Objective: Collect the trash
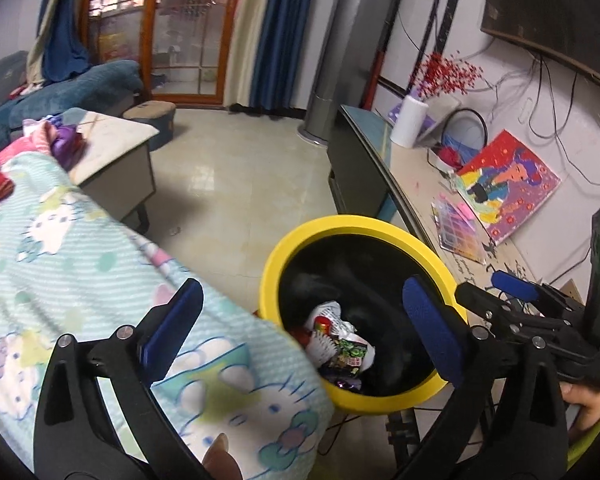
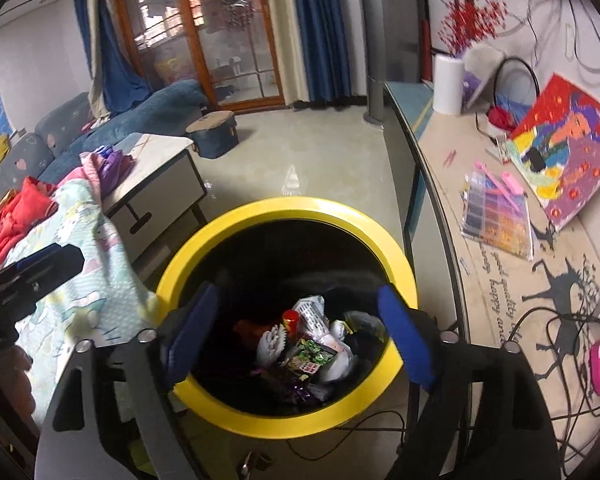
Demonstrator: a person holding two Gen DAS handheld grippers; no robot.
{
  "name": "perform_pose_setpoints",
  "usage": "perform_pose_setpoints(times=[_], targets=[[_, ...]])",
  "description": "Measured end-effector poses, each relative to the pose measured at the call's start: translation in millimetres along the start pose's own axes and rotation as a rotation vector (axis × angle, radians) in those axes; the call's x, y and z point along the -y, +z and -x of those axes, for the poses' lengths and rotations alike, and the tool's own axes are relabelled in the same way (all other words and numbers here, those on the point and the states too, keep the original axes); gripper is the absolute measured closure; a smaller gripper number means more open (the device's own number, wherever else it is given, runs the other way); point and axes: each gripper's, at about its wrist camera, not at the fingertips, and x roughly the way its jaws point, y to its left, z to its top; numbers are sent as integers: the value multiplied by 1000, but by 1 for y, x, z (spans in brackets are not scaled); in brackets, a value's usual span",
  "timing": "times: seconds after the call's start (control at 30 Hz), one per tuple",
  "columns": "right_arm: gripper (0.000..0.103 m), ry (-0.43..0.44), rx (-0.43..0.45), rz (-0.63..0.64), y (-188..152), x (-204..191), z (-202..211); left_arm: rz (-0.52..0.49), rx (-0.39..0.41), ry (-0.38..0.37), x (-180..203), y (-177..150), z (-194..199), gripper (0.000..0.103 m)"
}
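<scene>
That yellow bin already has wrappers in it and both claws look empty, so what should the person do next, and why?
Probably pull the right gripper back from over the yellow bin and turn to look for more litter. Both it and the left gripper are open and hold nothing, and the wrappers already lie at the bottom of the bin. No loose trash is clearly visible from here, so searching seems the sensible step.

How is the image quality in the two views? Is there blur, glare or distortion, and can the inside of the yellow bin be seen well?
Left wrist view: strong fisheye bending, dark corners, slight motion blur on the blanket; the yellow bin is dark inside, only the wrappers show. Right wrist view: same bending, a small glare patch on the floor, the glass door bright, the wrappers sharper.
</scene>
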Motion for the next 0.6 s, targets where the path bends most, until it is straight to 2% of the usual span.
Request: perform_pose_setpoints(times=[0.23, 0.6], targets=[[7, 14, 63, 122, 1, -49, 30, 34, 40, 85, -28, -8, 43, 11], [6, 50, 213, 192, -8, -110, 84, 63, 104, 204, -64, -34, 113, 11]])
